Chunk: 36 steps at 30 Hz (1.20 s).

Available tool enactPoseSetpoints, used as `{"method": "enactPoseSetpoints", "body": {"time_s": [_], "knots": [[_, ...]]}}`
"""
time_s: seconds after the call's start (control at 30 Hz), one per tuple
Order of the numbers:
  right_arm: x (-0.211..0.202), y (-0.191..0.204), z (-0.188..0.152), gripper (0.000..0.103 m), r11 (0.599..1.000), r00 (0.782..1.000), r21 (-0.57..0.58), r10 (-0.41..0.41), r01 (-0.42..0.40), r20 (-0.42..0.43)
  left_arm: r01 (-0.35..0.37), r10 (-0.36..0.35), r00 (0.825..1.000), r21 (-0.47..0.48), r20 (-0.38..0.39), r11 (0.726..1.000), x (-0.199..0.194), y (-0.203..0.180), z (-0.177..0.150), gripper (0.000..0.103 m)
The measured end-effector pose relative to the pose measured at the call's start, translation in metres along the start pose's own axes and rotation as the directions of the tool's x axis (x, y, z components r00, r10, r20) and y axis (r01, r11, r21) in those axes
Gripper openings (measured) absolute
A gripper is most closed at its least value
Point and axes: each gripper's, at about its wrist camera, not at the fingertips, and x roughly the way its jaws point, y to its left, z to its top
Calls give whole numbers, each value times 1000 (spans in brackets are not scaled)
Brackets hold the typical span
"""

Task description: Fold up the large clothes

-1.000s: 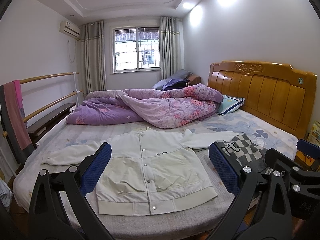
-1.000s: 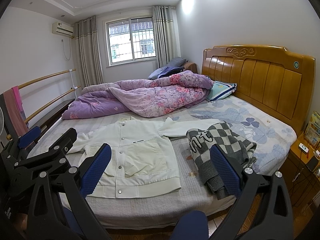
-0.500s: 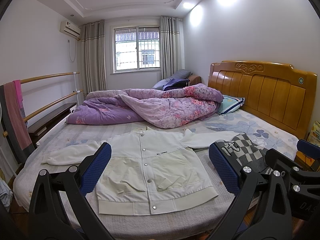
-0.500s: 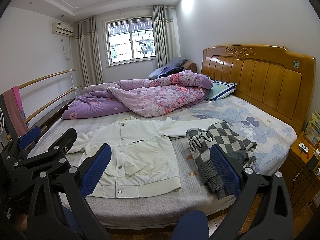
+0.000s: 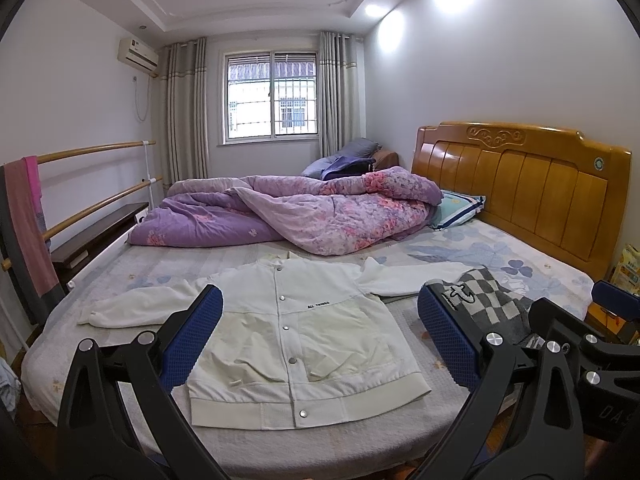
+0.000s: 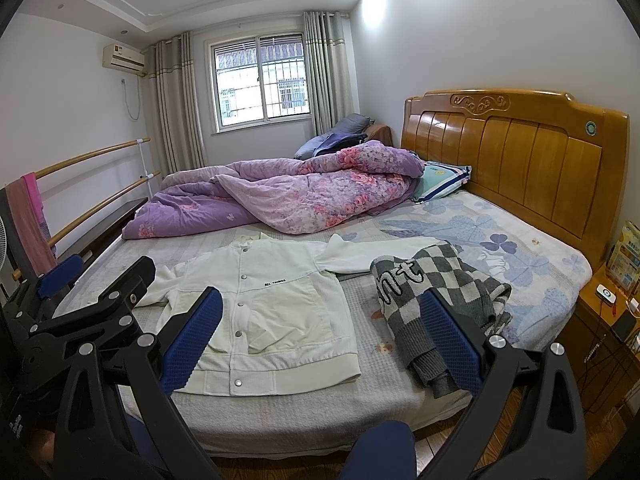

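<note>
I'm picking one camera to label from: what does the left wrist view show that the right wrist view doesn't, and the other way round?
Only the left wrist view shows the jacket's left sleeve laid out in full, and the right claw's body at its right edge. Only the right wrist view shows the nightstand, a fan's edge and the left claw's body at its left edge. Both show the white jacket flat on the bed, the checkered sweater over its right sleeve, and the purple quilt.
</note>
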Motion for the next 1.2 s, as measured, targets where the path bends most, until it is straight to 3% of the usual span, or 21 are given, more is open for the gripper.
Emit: {"method": "enactPoseSetpoints", "body": {"time_s": [0.67, 1.2], "knots": [[-3, -5, -1, 95, 1000, 1000, 6, 2, -2, 0, 11, -12, 999, 10, 31, 1000, -3, 0, 0, 98], [-1, -7, 2, 95, 1000, 1000, 7, -3, 4, -7, 21, -21, 1000, 2, 2, 1000, -1, -3, 1, 98]]}}
